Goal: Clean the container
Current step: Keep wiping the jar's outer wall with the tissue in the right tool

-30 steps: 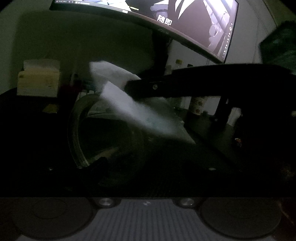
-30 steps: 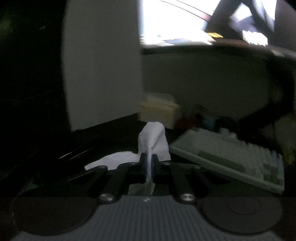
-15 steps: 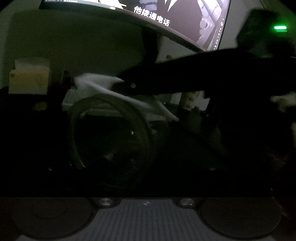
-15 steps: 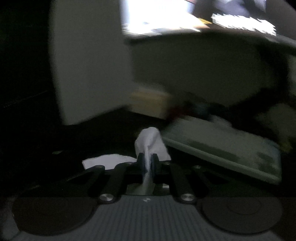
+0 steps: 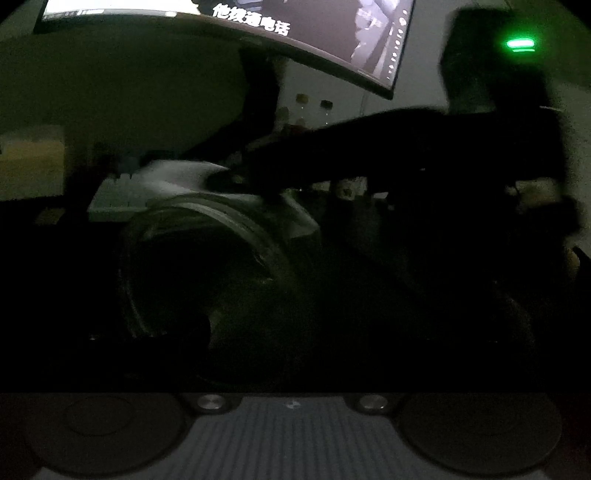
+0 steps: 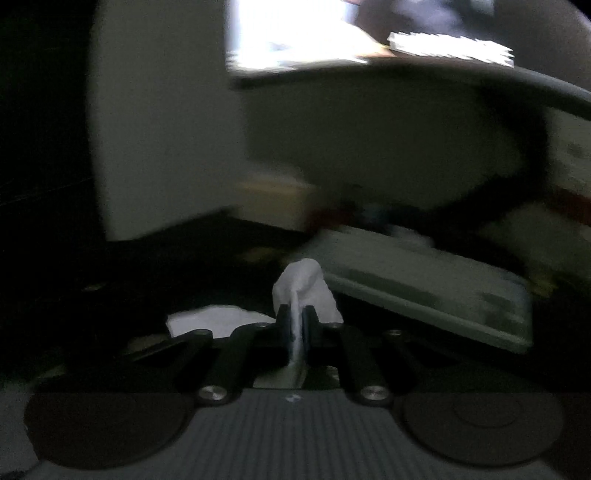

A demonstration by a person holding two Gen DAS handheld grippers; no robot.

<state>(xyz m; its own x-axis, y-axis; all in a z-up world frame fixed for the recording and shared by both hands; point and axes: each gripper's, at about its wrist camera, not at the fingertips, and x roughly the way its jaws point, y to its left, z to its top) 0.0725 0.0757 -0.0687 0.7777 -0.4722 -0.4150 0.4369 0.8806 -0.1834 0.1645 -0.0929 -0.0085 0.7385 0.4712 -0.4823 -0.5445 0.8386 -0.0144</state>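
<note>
The container (image 5: 207,266), a clear round jar-like vessel, is the landmark: in the left wrist view it lies on its side right in front of the left hand-held gripper (image 5: 288,332), its round mouth turned toward the camera and slightly left, so its long axis runs away from that gripper, roughly along the way the fingers point. The left jaws stand very wide and are opening a little more; the container sits between them, but the picture is too dark to tell whether the pads press on its wall, though it looks cradled there. The right hand-held gripper (image 6: 295,325) comes in from the right of the container and above its upper rim; in its own view its jaws are closed tight on a white tissue (image 6: 303,288), which sticks up in a bunch past the fingertips. In the left view the tissue (image 5: 177,177) lies just over the container's top rim, blurred. Behind the container are a keyboard (image 6: 424,291) and a monitor (image 5: 314,33) on the bench. The wipe looks under way; the right gripper is the one that must reach the mouth, so its next move probably has to drop and turn in along the container's axis.
</note>
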